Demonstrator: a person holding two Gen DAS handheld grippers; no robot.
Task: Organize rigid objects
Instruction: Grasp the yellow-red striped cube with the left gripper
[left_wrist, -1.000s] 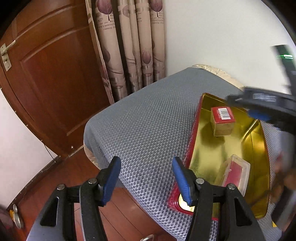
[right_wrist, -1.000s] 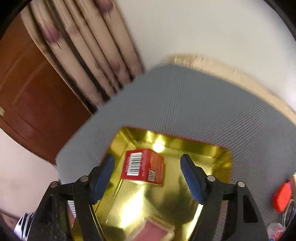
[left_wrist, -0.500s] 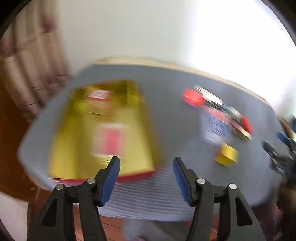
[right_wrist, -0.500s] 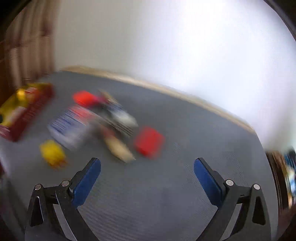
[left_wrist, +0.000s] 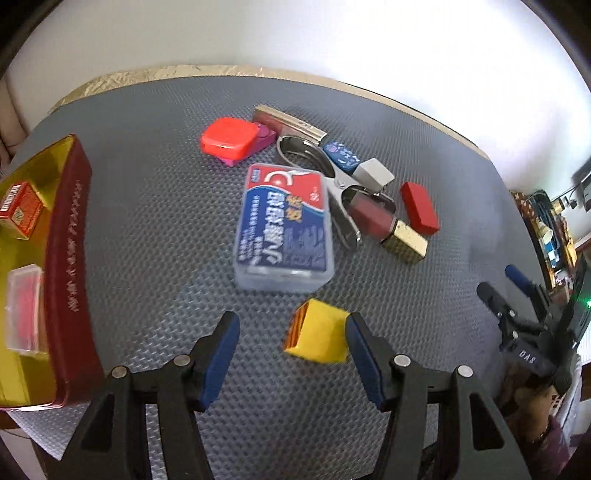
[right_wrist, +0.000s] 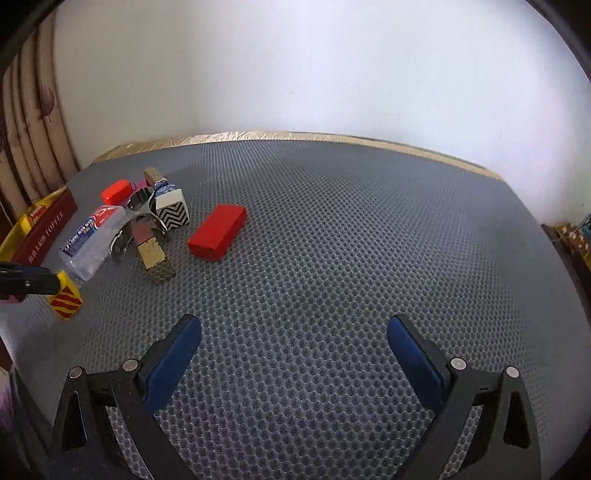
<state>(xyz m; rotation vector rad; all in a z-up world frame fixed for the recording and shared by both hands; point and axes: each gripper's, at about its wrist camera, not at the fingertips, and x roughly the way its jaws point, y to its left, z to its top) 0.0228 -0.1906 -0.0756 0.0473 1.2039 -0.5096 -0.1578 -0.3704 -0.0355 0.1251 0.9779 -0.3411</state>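
Observation:
My left gripper (left_wrist: 291, 354) is open, low over the grey mat, with a yellow cube (left_wrist: 317, 332) just inside its right finger. Beyond lie a clear blue-labelled box (left_wrist: 284, 225), a red round-cornered case (left_wrist: 229, 138), a metal clip (left_wrist: 332, 184), a red block (left_wrist: 419, 208) and a gold-and-maroon bar (left_wrist: 388, 229). The gold tin with red walls (left_wrist: 70, 258) at the left holds a small red carton (left_wrist: 18, 208) and a clear case (left_wrist: 24, 306). My right gripper (right_wrist: 293, 354) is open and empty over bare mat; the red block (right_wrist: 218, 232) and yellow cube (right_wrist: 66, 301) lie to its left.
A black-and-white zigzag cube (right_wrist: 173, 214) sits in the pile. The table's far edge meets a white wall (right_wrist: 295, 74). Curtains (right_wrist: 33, 122) hang at the left. My right gripper also shows in the left wrist view (left_wrist: 524, 321) at the table's right edge.
Both grippers swung right, away from the gold tin, to face the pile of loose objects. The right gripper has opened wider. The left now stands by the yellow cube.

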